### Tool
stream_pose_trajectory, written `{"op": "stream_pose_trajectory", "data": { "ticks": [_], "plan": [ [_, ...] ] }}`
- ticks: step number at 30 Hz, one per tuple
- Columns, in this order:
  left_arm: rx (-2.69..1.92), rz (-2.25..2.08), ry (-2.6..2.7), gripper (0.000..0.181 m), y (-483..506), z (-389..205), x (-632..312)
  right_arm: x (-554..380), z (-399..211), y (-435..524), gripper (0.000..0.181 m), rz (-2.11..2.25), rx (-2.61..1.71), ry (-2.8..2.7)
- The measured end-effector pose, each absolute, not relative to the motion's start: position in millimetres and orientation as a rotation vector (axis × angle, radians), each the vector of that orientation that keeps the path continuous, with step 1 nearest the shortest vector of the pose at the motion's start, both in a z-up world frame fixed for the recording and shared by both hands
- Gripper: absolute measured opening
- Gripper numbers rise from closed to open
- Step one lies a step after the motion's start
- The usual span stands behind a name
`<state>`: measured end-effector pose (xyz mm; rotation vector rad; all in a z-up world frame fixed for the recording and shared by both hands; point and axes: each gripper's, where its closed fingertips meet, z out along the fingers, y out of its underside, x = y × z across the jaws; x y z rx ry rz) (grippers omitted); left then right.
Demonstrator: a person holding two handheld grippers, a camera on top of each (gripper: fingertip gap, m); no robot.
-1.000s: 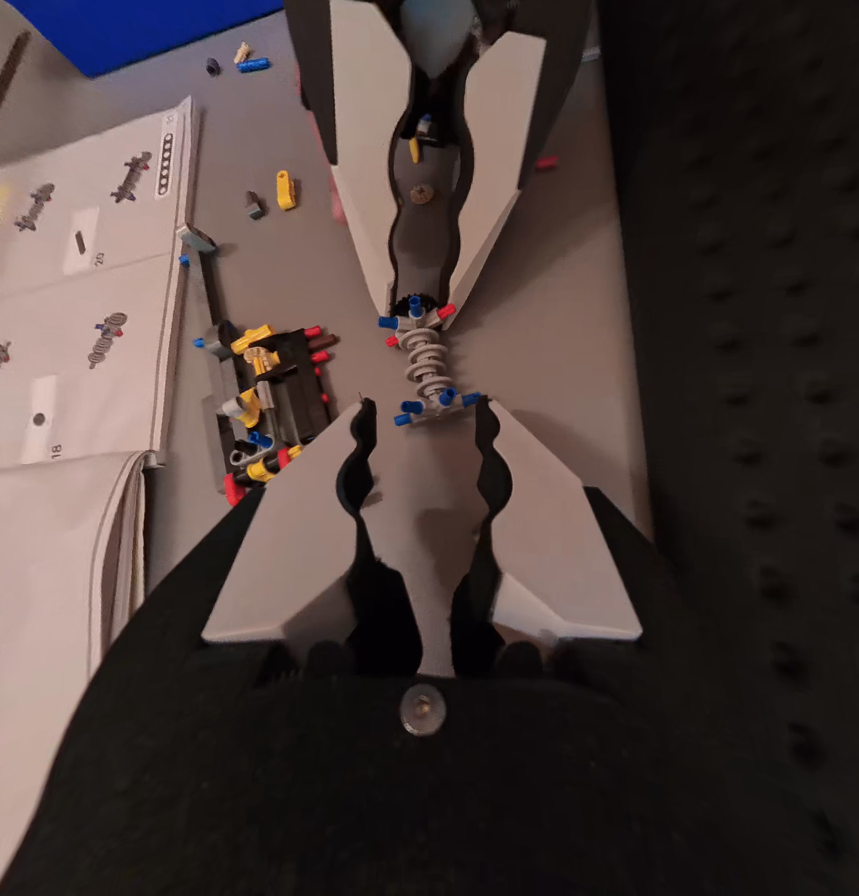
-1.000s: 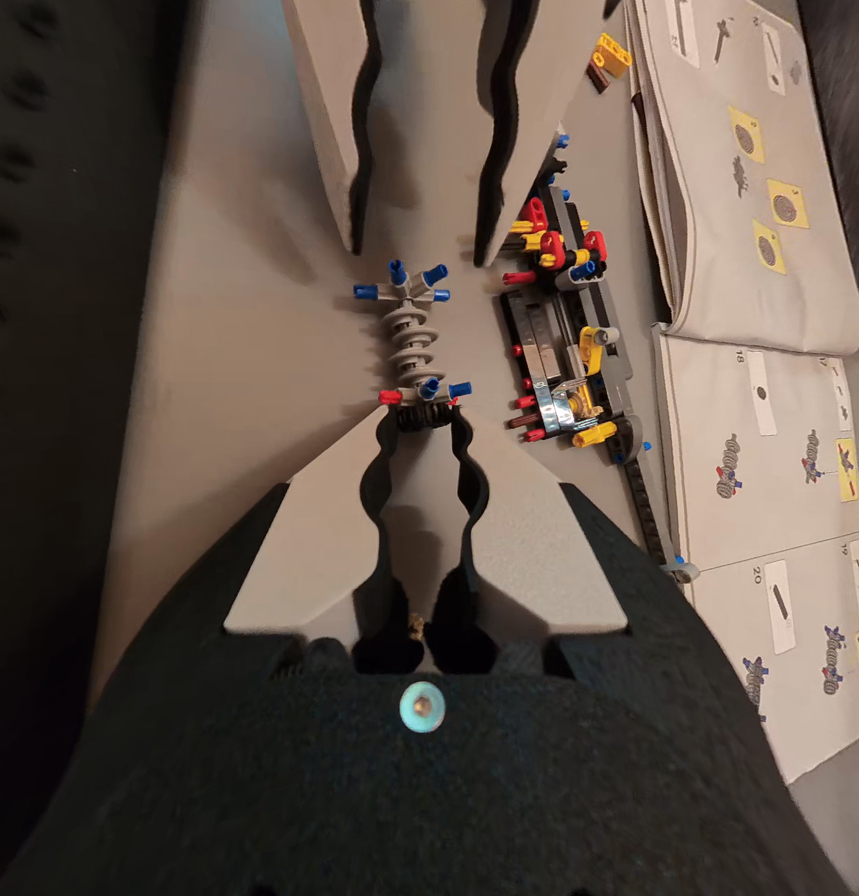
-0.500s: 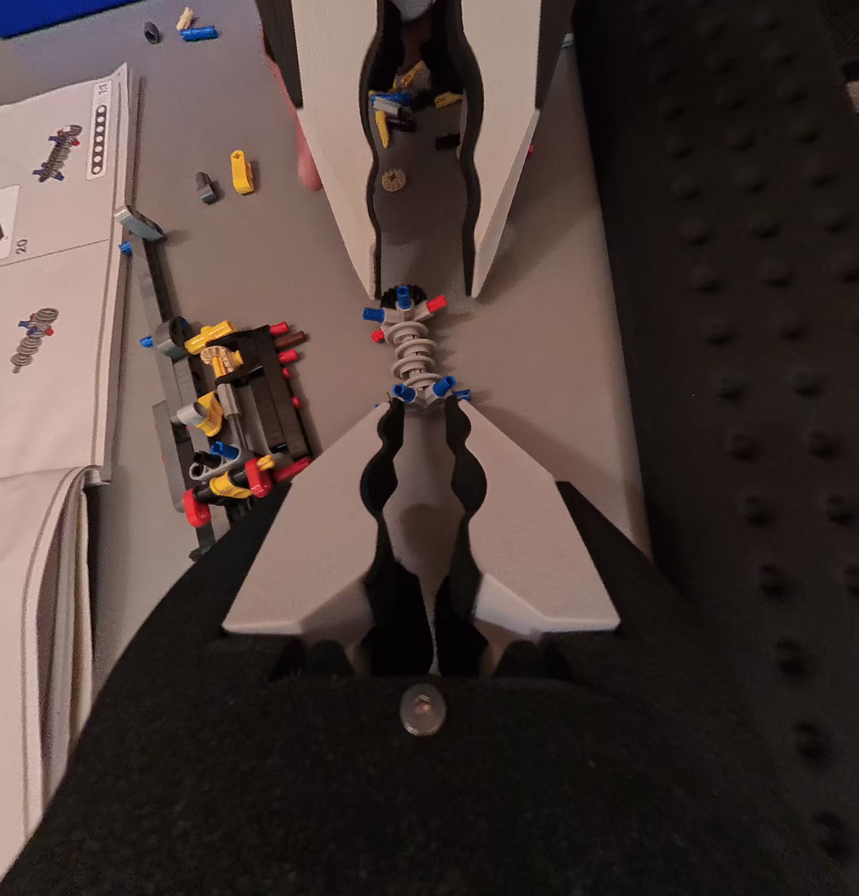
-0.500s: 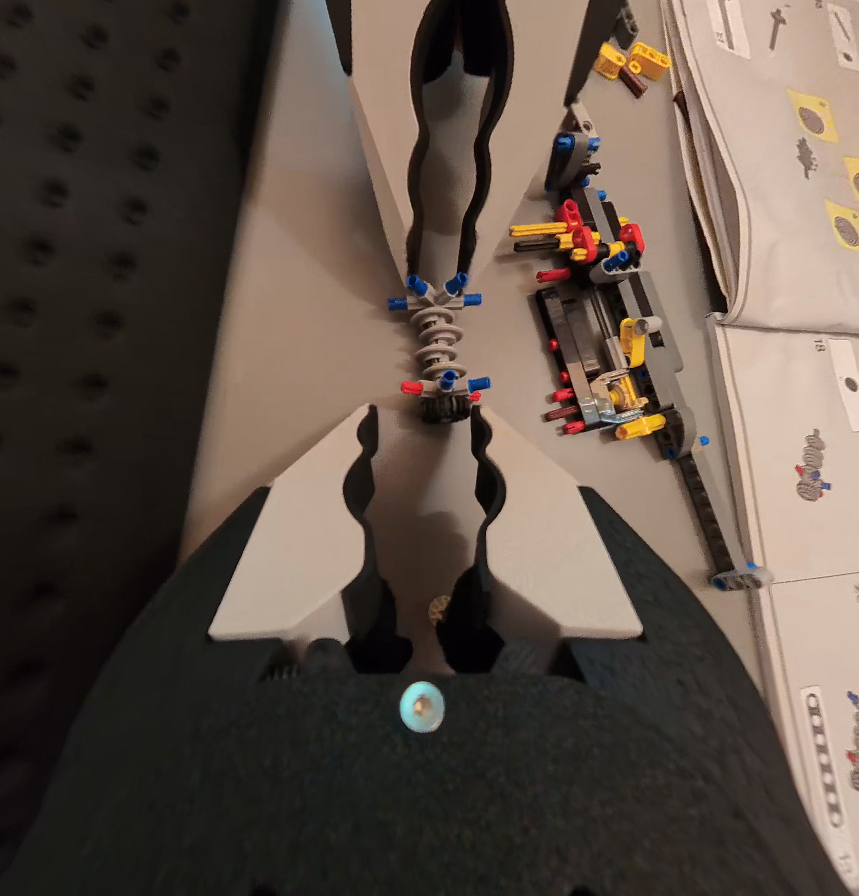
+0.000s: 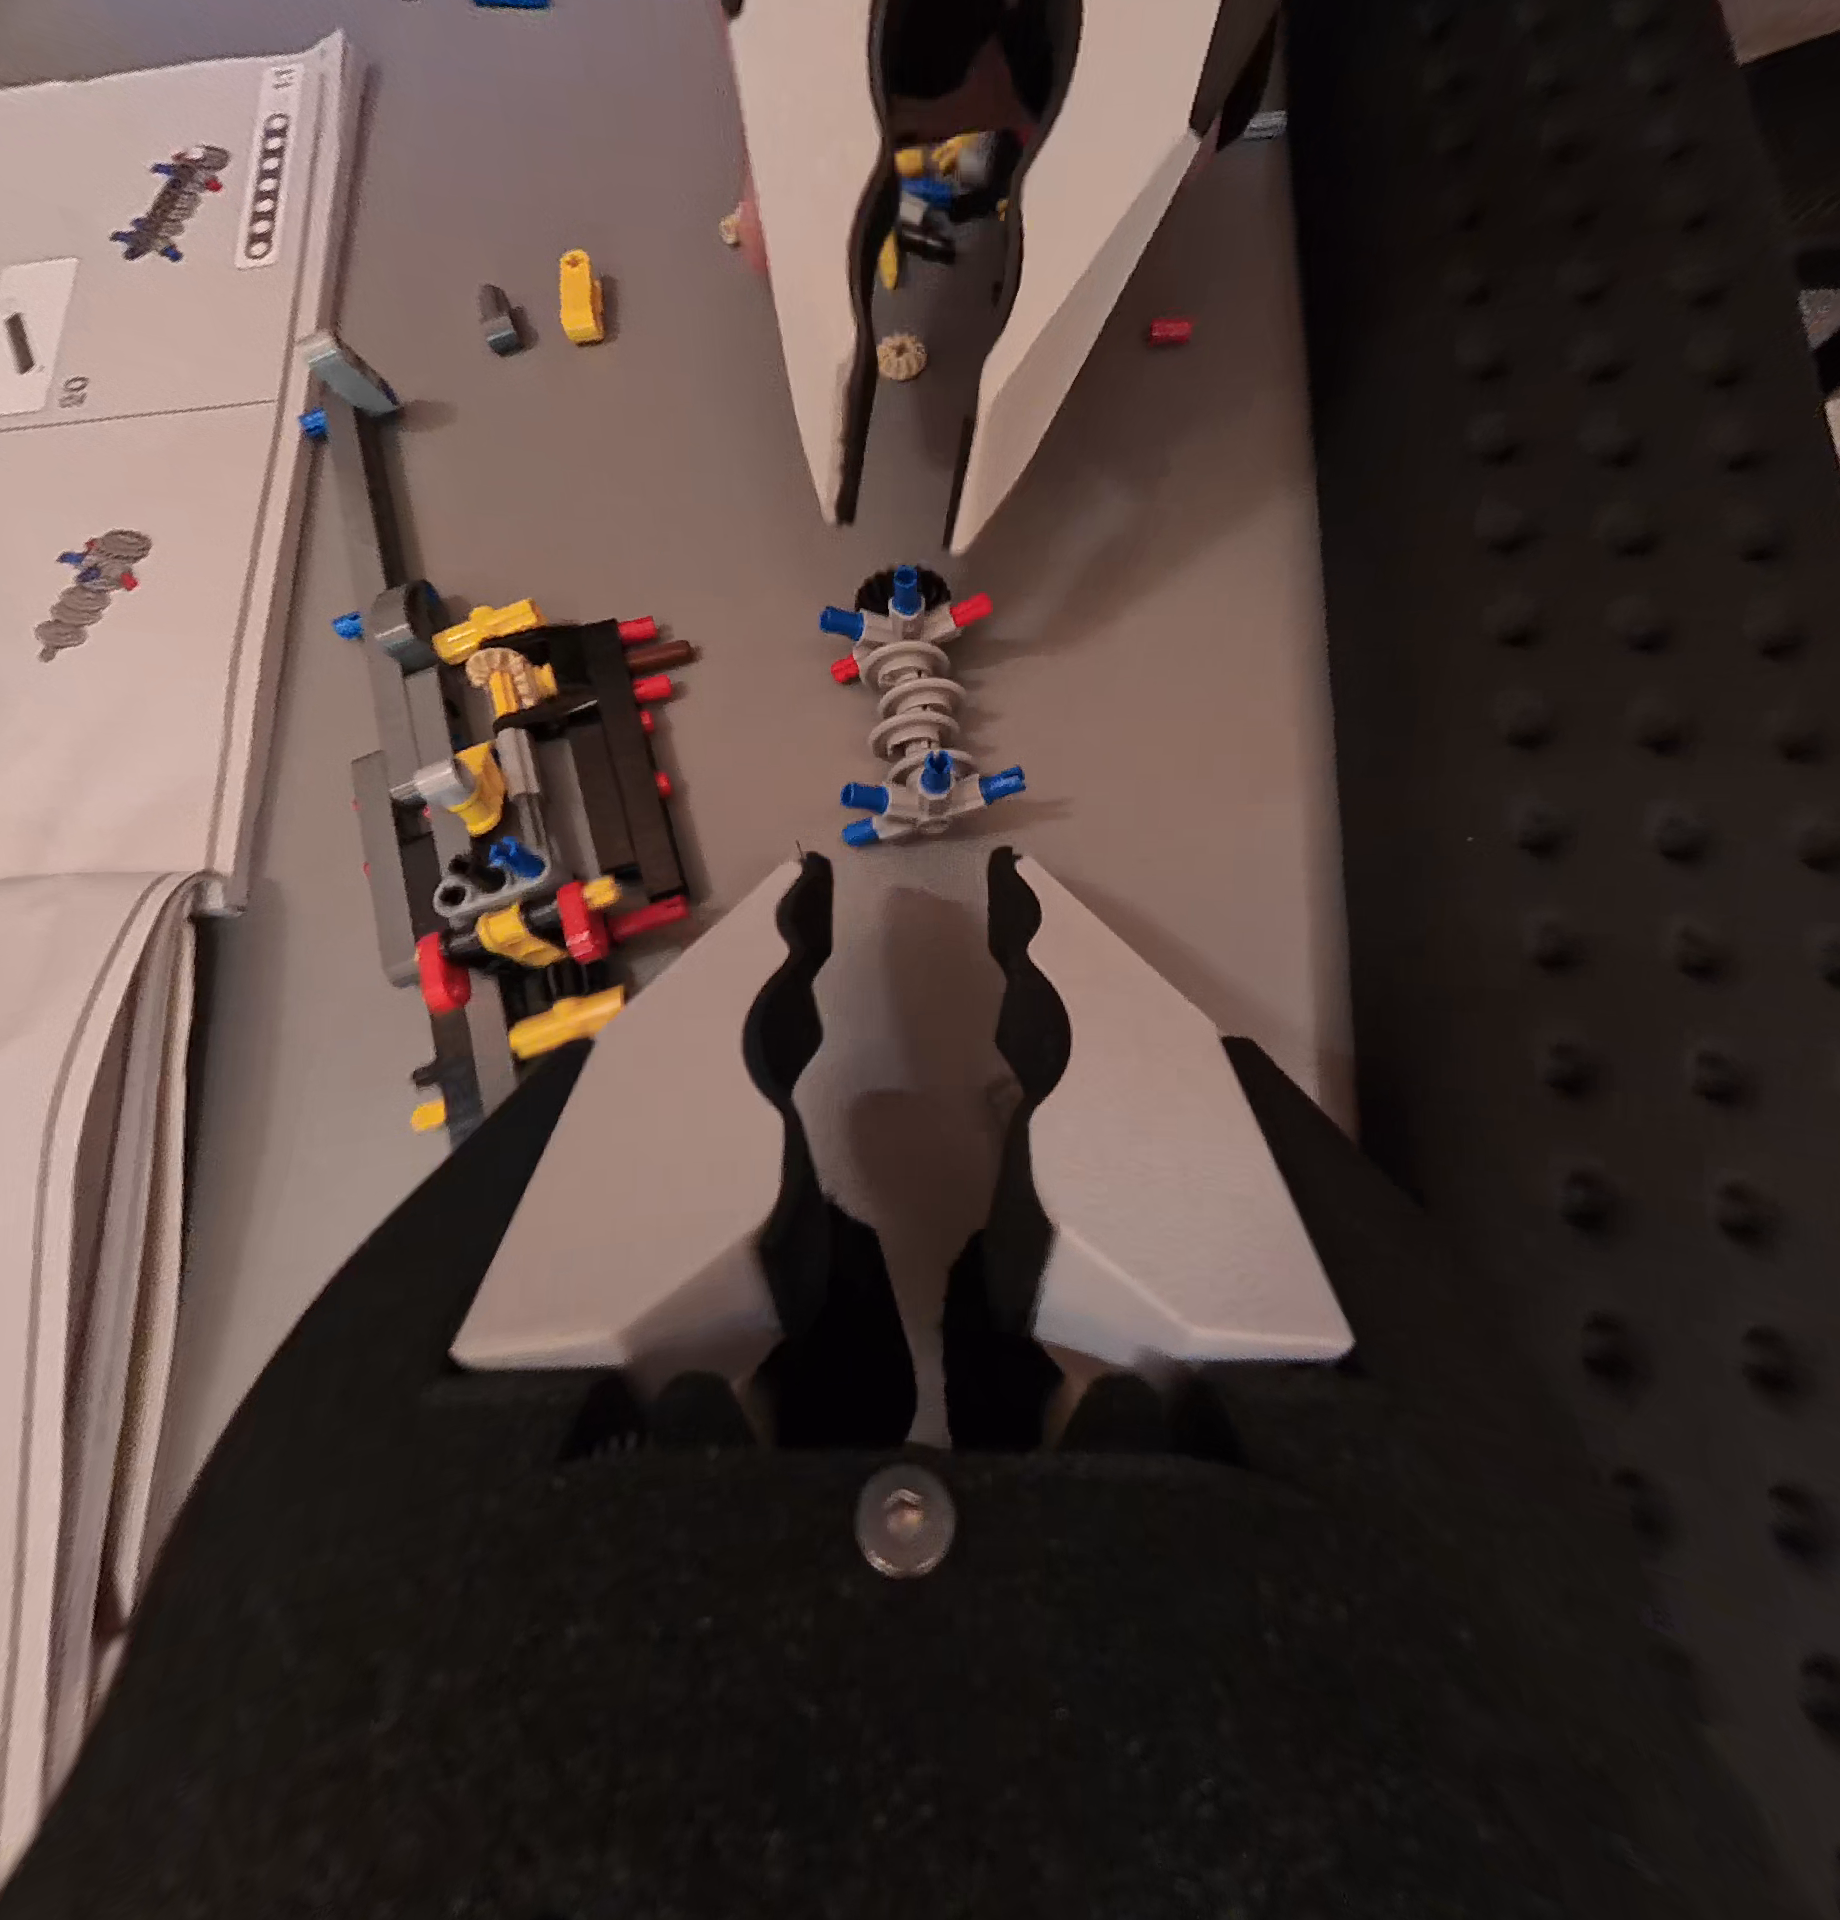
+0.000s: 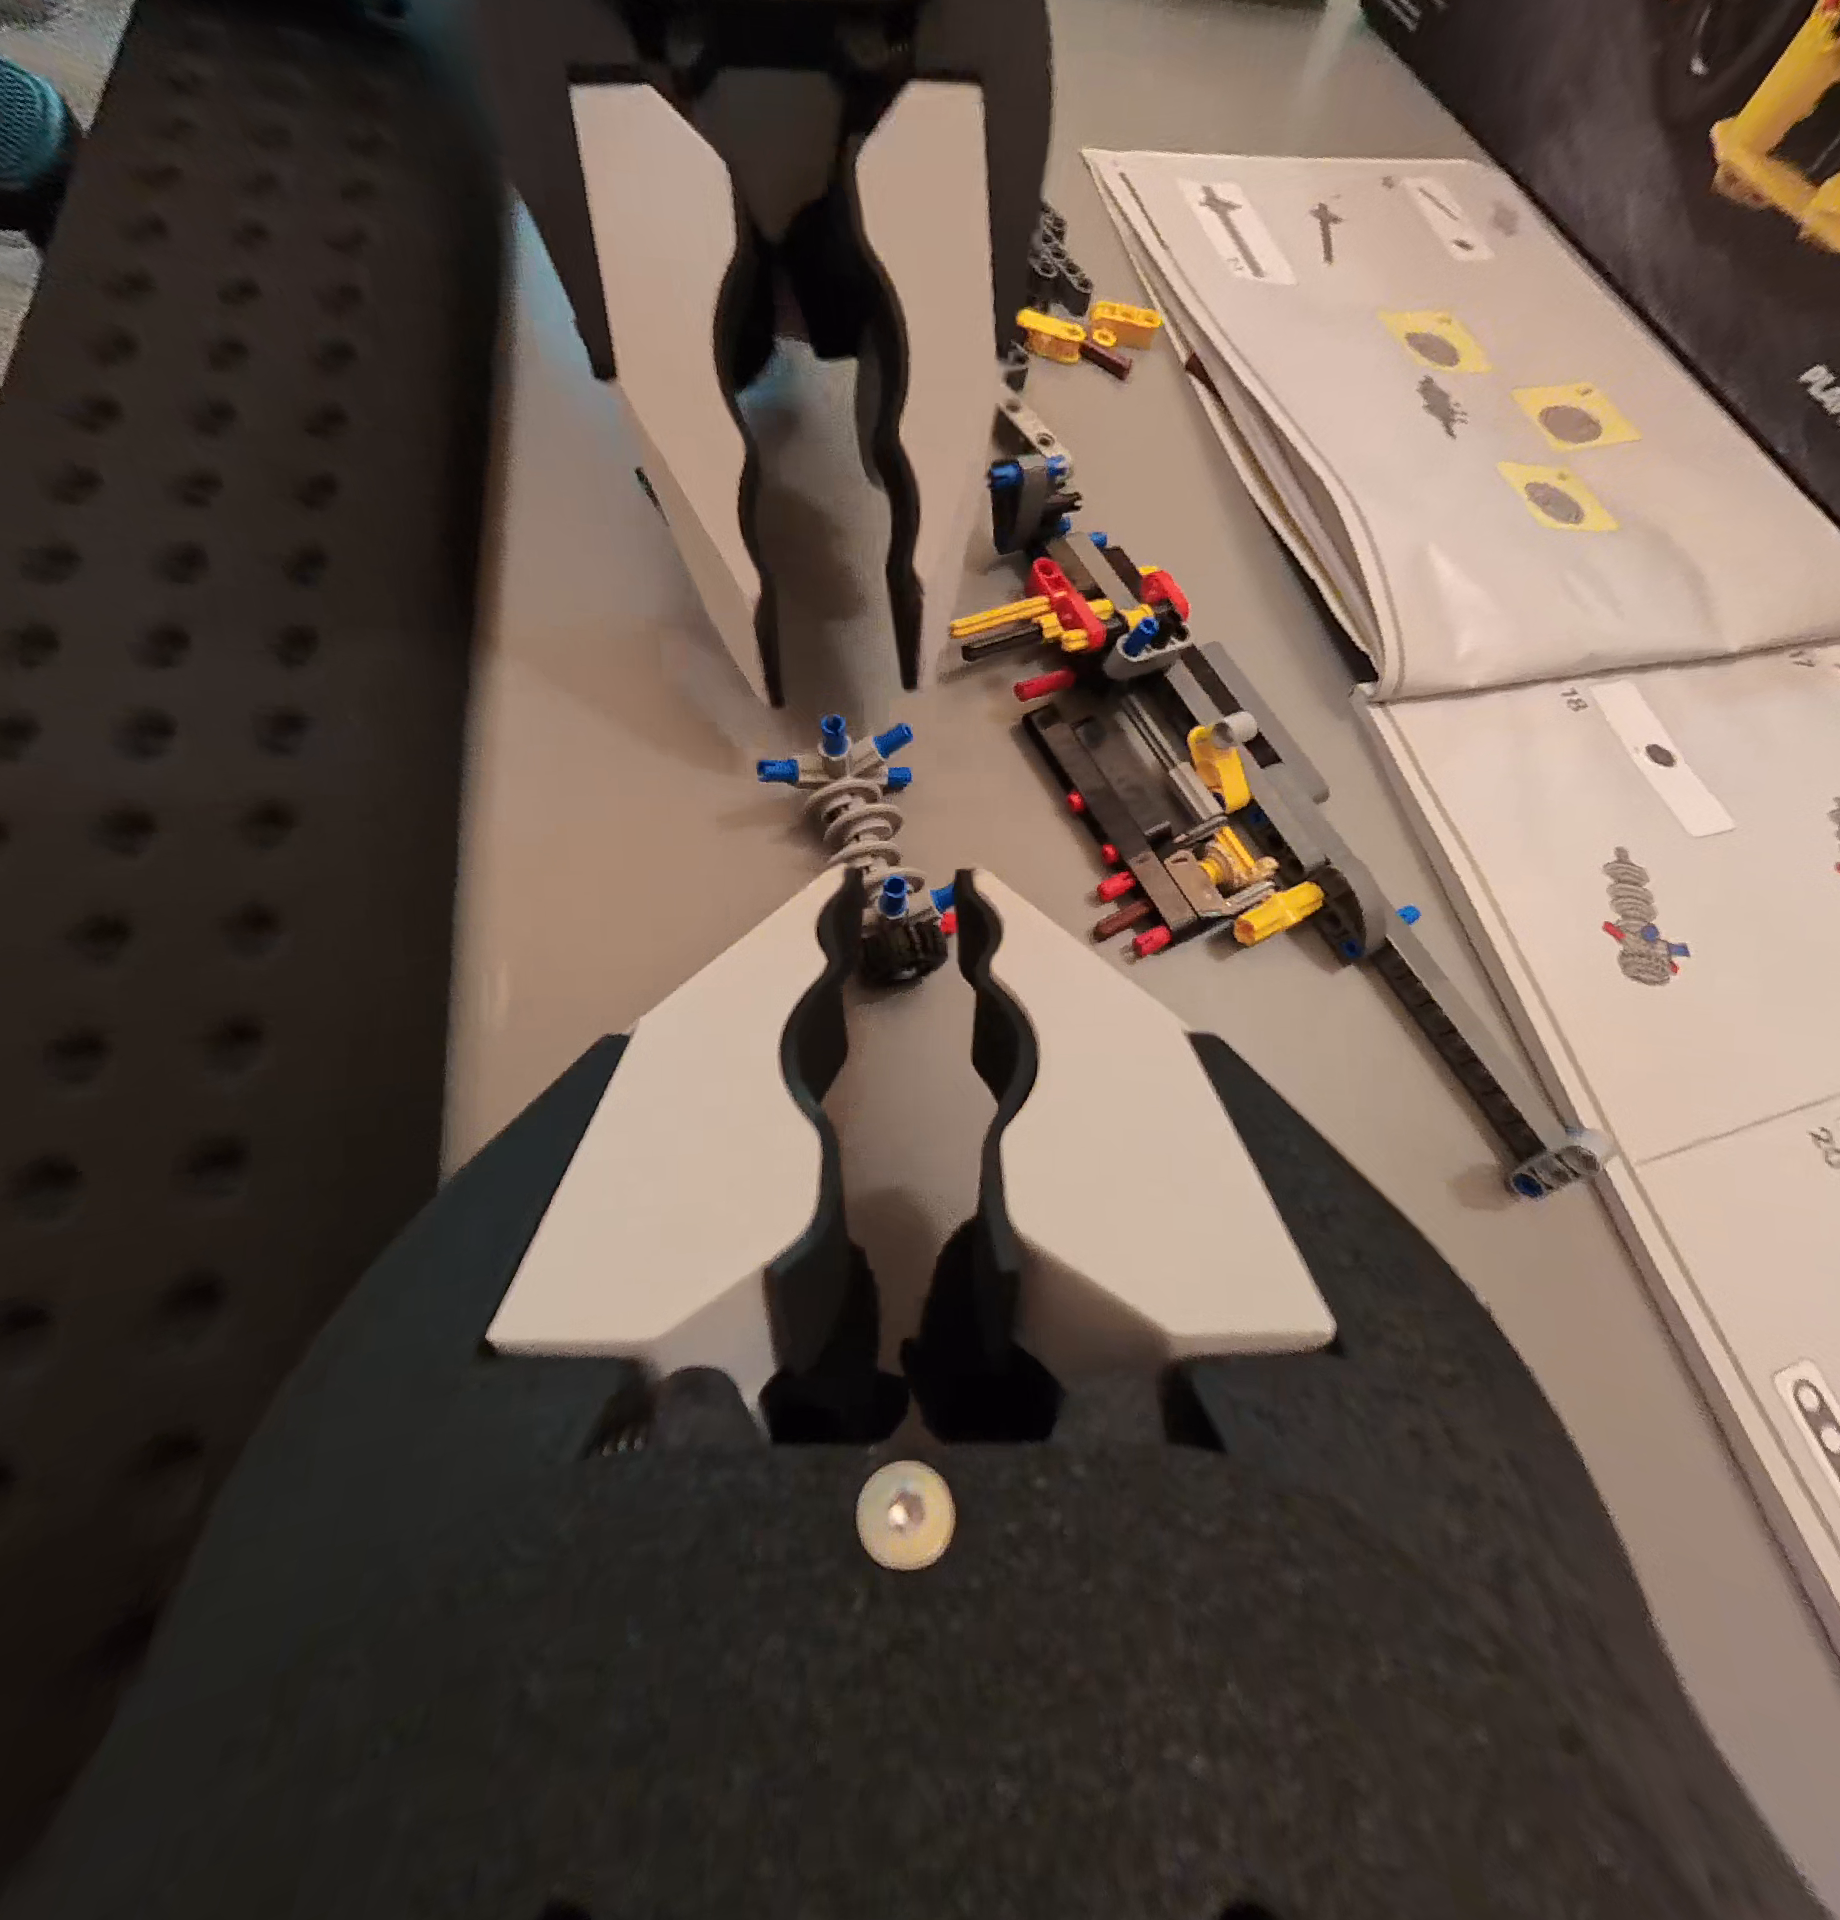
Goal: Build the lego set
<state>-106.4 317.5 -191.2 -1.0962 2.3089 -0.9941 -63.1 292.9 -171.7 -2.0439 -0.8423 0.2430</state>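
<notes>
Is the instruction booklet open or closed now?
Open: the instruction booklet lies spread on the grey table, printed pages facing up.

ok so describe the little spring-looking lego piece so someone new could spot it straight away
On the grey table, beside the open instruction booklet, find the long black-and-grey build. The spring piece lies alone between the two gripper tips: a ribbed grey coil with blue and red pins at both ends.

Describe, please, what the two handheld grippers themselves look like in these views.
Both match: the left gripper and right gripper each have two pale grey wedge fingers with wavy black inner pads, on a black textured body with a round metal screw at its middle. No cables show.
</notes>
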Motion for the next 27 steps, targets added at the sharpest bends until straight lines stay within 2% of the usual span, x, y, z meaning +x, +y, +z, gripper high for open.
{"op": "stream_pose_trajectory", "data": {
  "ticks": [5,12,18,23,27],
  "plan": [
    [-1.308,-0.975,2.143,0.028,340.9,-173.8,-142.3,-64.6,-147.9,284.3,0.016,0.239,-1.996,-0.618],
    [-1.439,-0.753,2.112,0.029,349.3,-192.2,-186.3,-92.2,-121.9,287.4,0.011,0.24,-1.767,-0.397],
    [-1.419,-0.696,2.191,0.008,349.1,-206.8,-186.9,-71.9,-121.7,291.0,0.01,0.094,-1.768,-0.342],
    [-1.335,-0.646,2.182,0.007,350.8,-201.5,-175.5,-54.6,-123.3,292.2,0.009,0.107,-1.786,-0.241],
    [-1.277,-0.722,1.993,0.007,354.0,-167.8,-147.0,-54.7,-120.8,291.4,0.01,0.142,-1.766,-0.232]
  ]
}}
